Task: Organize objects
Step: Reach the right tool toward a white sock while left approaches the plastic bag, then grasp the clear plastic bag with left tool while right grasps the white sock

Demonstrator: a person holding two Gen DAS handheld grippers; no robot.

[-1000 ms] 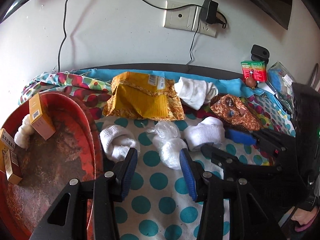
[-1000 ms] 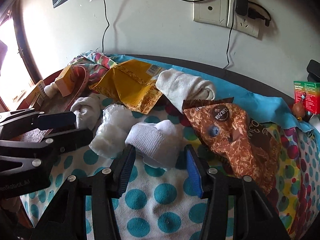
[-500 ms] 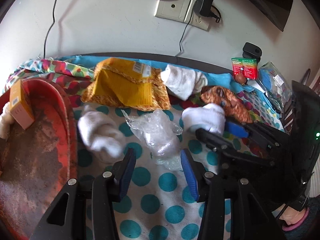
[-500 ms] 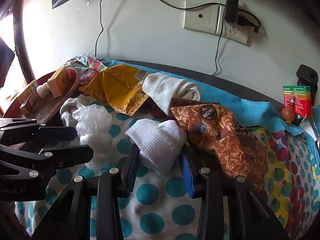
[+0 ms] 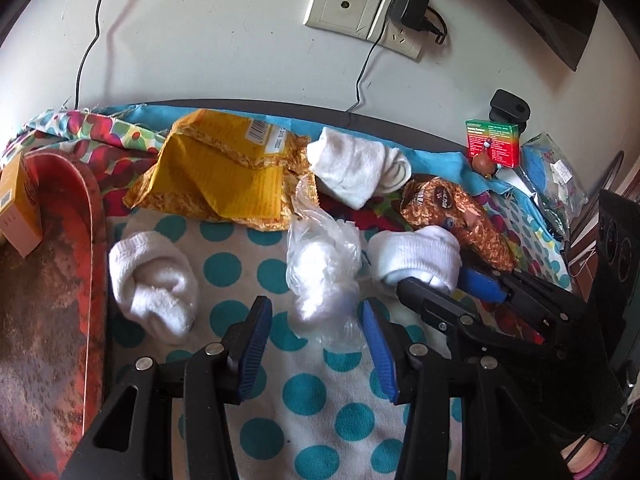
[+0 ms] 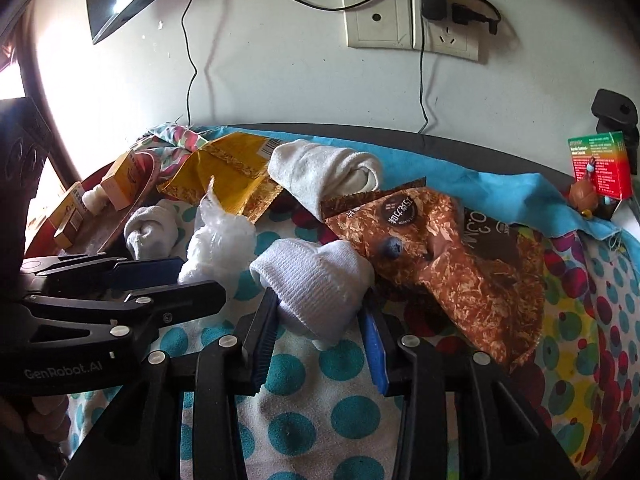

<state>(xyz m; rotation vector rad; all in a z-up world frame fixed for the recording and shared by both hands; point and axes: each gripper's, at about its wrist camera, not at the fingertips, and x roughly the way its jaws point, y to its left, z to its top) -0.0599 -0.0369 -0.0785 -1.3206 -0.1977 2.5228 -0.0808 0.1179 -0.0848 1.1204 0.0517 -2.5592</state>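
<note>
My right gripper (image 6: 320,320) is shut on a rolled white sock (image 6: 316,280), also seen in the left wrist view (image 5: 420,256). My left gripper (image 5: 316,328) is open around the near end of a crumpled clear plastic bag (image 5: 324,276), which also shows in the right wrist view (image 6: 220,244). Another rolled white sock (image 5: 154,280) lies to the left on the dotted cloth (image 5: 320,400). A red tray (image 5: 52,300) at the far left holds small yellow boxes (image 5: 18,208).
A yellow packet (image 5: 224,172), a white rolled towel (image 5: 352,168) and a brown snack bag (image 6: 440,256) lie behind. A green-red box (image 5: 494,142) stands at the back right. A black speaker (image 5: 616,240) stands at the right edge. Wall with socket and cables is behind.
The left gripper has moved right, from near the tray to the plastic bag, which now sits between its fingers. The right gripper has closed on the white sock.
</note>
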